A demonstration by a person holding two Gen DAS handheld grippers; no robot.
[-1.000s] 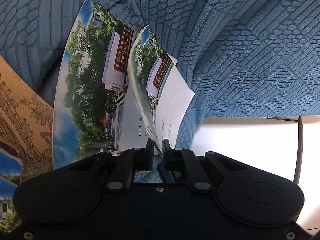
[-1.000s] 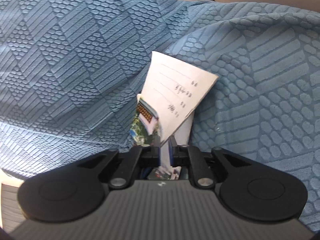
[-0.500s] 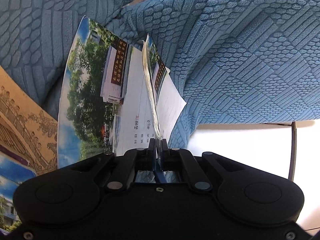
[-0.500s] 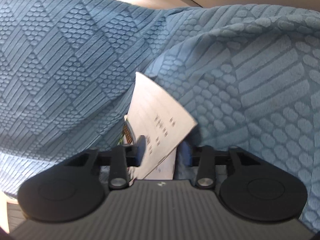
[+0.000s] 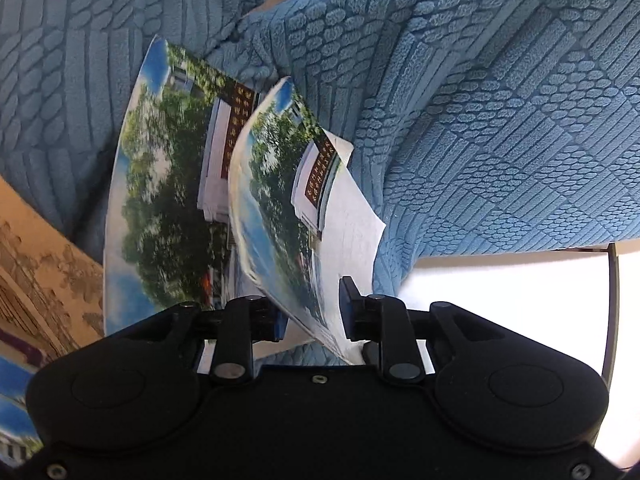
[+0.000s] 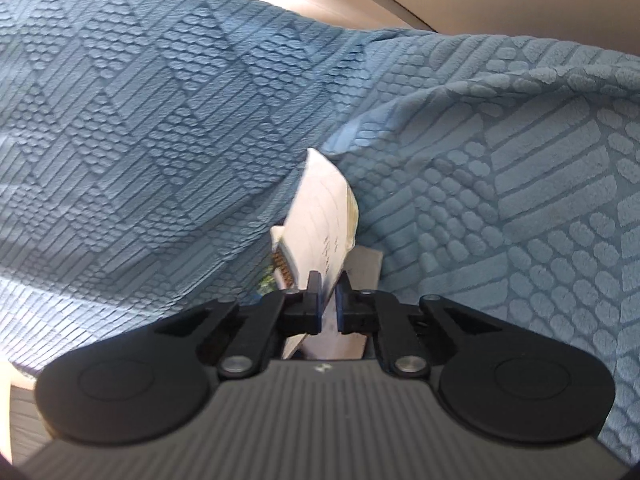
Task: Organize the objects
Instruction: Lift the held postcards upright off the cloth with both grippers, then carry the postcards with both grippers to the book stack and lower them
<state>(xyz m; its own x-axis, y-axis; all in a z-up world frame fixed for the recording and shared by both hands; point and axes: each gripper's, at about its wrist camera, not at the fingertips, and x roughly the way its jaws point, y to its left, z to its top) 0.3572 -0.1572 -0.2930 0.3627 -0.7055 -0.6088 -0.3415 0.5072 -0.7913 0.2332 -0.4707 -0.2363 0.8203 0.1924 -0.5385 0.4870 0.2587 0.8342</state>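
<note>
Your left gripper (image 5: 312,312) is opening, the photo-cover booklet (image 5: 288,216) loose between its jaws above a matching booklet (image 5: 168,208) on the blue blanket (image 5: 500,120), while your right gripper (image 6: 328,304) pinches its white edge (image 6: 324,220); sorting looks barely begun.

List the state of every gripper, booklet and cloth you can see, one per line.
left gripper: jaws opening, raised booklet between them, pads off it.
right gripper: shut on the raised booklet.
raised booklet: lifted, tilted, cover bowed.
flat booklet: lying on the cloth, partly under the raised one.
blue blanket: rumpled, folds rising behind the booklets.
tan illustrated booklet: lying flat at the left edge.
</note>
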